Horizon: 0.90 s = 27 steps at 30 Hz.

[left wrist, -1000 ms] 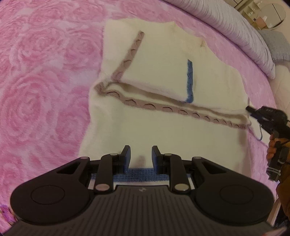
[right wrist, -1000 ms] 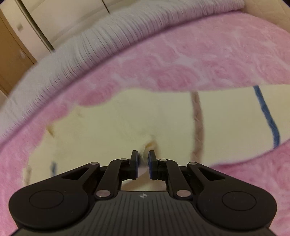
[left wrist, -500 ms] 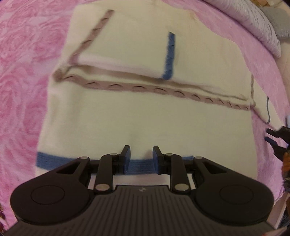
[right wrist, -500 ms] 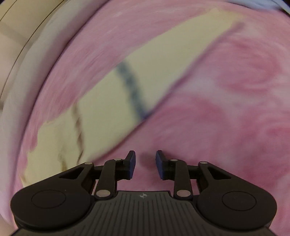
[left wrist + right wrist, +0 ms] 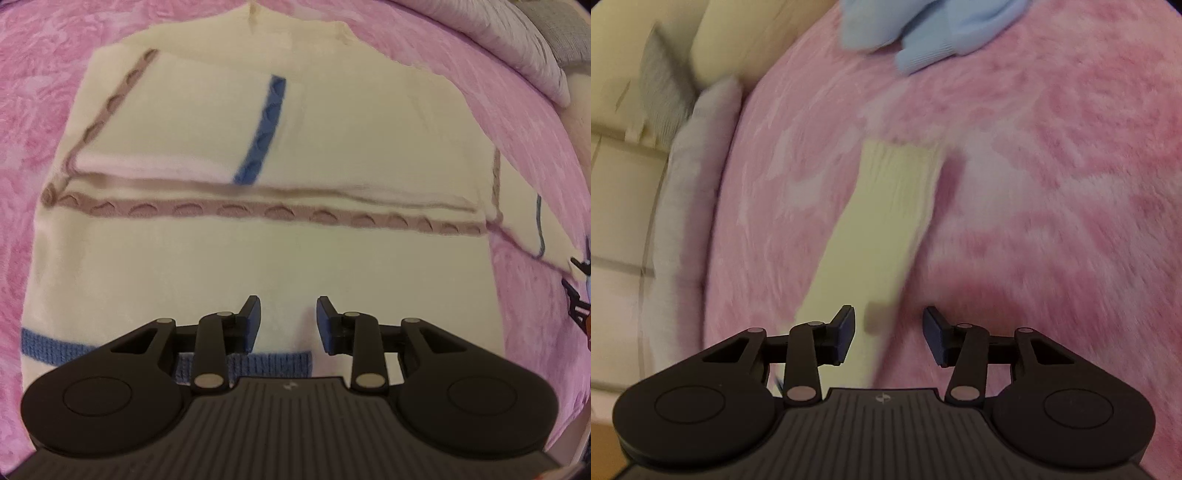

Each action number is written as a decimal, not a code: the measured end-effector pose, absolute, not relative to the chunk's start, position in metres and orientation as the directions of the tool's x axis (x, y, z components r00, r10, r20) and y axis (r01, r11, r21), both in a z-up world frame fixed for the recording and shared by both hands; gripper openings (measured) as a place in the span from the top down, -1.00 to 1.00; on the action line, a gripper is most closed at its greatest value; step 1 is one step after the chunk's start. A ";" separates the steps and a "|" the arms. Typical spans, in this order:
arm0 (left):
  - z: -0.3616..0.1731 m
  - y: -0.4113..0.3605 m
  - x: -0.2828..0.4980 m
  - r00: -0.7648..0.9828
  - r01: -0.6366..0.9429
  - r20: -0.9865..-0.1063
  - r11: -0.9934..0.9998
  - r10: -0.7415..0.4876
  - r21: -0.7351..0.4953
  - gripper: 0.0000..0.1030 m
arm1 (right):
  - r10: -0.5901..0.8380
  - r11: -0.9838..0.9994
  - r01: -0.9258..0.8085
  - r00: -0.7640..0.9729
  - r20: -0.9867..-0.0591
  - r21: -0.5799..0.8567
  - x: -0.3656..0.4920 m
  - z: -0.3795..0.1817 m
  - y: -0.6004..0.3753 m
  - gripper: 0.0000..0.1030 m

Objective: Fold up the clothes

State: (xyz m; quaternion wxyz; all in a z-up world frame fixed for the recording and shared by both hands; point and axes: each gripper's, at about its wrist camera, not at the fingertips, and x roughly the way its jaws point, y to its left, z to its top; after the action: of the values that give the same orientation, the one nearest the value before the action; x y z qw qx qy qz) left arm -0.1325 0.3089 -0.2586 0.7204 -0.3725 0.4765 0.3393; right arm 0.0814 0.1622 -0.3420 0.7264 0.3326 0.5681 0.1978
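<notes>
No readable writing anywhere. Cream sweater (image 5: 258, 258) lies flat on the pink blanket (image 5: 29, 122); left tool (image 5: 288, 321) hovers wide open and empty at its blue hem (image 5: 55, 341). Right tool (image 5: 889, 330) gapes empty over the sleeve (image 5: 882, 221), blue garment (image 5: 923, 33) beyond.

A home bedroom. Shown by a bed spread with a fluffy pink rose-patterned blanket (image 5: 33, 110), a grey ribbed pillow (image 5: 517, 51) at the far right, a cream sweater (image 5: 258, 266) laid out on top, a light blue garment (image 5: 923, 33) farther off, pale cream cabinet panels (image 5: 617, 177) at left.
</notes>
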 end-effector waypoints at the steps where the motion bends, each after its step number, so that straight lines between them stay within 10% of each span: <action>1: -0.257 0.311 -0.134 0.312 -0.848 -0.940 0.487 0.142 -0.208 0.46 | 0.662 0.693 0.112 0.294 -0.690 0.712 0.086 -0.344 0.160 0.21; 4: -0.253 0.318 -0.140 0.298 -0.862 -0.940 0.469 0.164 -0.192 0.46 | 0.639 0.696 0.146 0.320 -0.699 0.703 0.095 -0.348 0.159 0.85; 10: -0.246 0.329 -0.168 0.306 -0.890 -0.935 0.404 0.180 -0.213 0.46 | 0.634 0.773 -0.342 0.395 -0.665 0.534 0.047 -0.272 0.226 0.84; 15: -0.246 0.334 -0.193 0.325 -0.906 -0.930 0.339 0.170 -0.255 0.46 | 0.822 0.406 -0.837 0.159 -0.547 0.366 -0.097 -0.197 0.310 0.84; 18: -0.247 0.335 -0.204 0.355 -0.908 -0.920 0.293 0.163 -0.299 0.46 | 0.816 0.162 -0.931 -0.061 -0.575 0.328 -0.183 -0.196 0.344 0.63; 21: -0.248 0.335 -0.210 0.380 -0.906 -0.911 0.261 0.157 -0.333 0.46 | 0.687 0.054 -0.961 -0.162 -0.709 0.272 -0.249 -0.223 0.369 -0.36; 27: -0.258 0.334 -0.194 0.426 -0.884 -0.896 0.270 0.126 -0.382 0.43 | 0.568 0.179 -0.961 -0.073 -0.820 0.210 -0.237 -0.255 0.337 -0.34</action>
State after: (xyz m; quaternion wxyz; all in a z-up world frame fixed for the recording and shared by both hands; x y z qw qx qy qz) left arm -0.1936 0.3343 -0.2578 0.6933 -0.4819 0.3930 0.3643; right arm -0.2373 0.3370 -0.2553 0.6400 -0.2319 0.4243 0.5972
